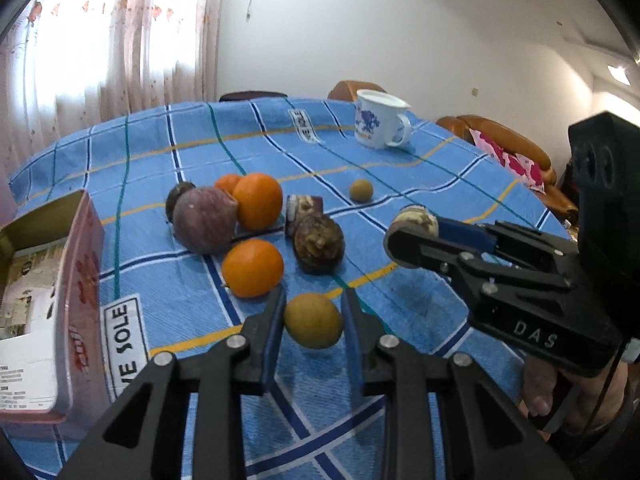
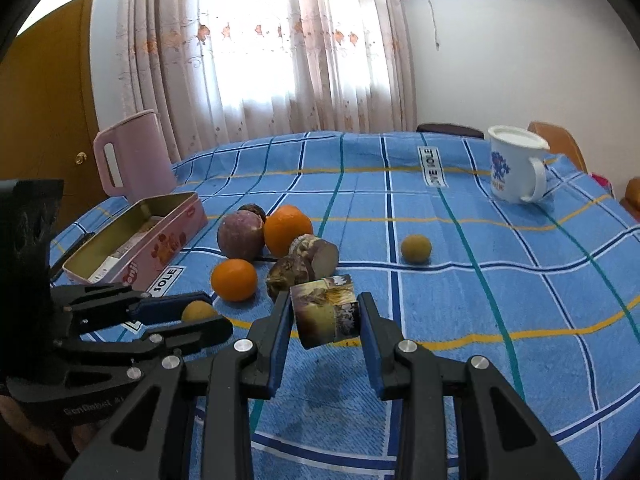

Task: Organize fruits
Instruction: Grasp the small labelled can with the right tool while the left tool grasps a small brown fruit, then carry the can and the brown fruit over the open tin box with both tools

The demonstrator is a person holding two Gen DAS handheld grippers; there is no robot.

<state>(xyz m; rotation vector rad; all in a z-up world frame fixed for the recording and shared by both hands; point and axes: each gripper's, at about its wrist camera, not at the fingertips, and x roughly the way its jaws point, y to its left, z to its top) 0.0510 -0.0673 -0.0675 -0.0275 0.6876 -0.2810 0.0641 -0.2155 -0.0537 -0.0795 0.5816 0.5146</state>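
My left gripper [image 1: 313, 312] is shut on a small yellow-brown round fruit [image 1: 313, 320], held just above the blue checked tablecloth [image 1: 420, 184]. My right gripper [image 2: 325, 314] is shut on a brown and white cut chunk [image 2: 326, 316]; in the left wrist view that chunk [image 1: 416, 220] shows at the right gripper's tip. On the cloth lie a pile of fruit: oranges [image 1: 253, 267] [image 1: 258, 206], a purple round fruit [image 1: 204, 220], a dark wrinkled fruit [image 1: 319, 244] and another cut chunk [image 2: 316, 254]. A second small yellow fruit [image 2: 416, 248] lies apart.
An open pink tin box [image 2: 136, 240] stands at the left of the pile, with a pink jug [image 2: 132, 156] behind it. A white mug with a blue print [image 2: 514, 170] stands far right. Chairs and a sofa [image 1: 508, 148] ring the table. A hand [image 1: 540, 384] holds the right gripper.
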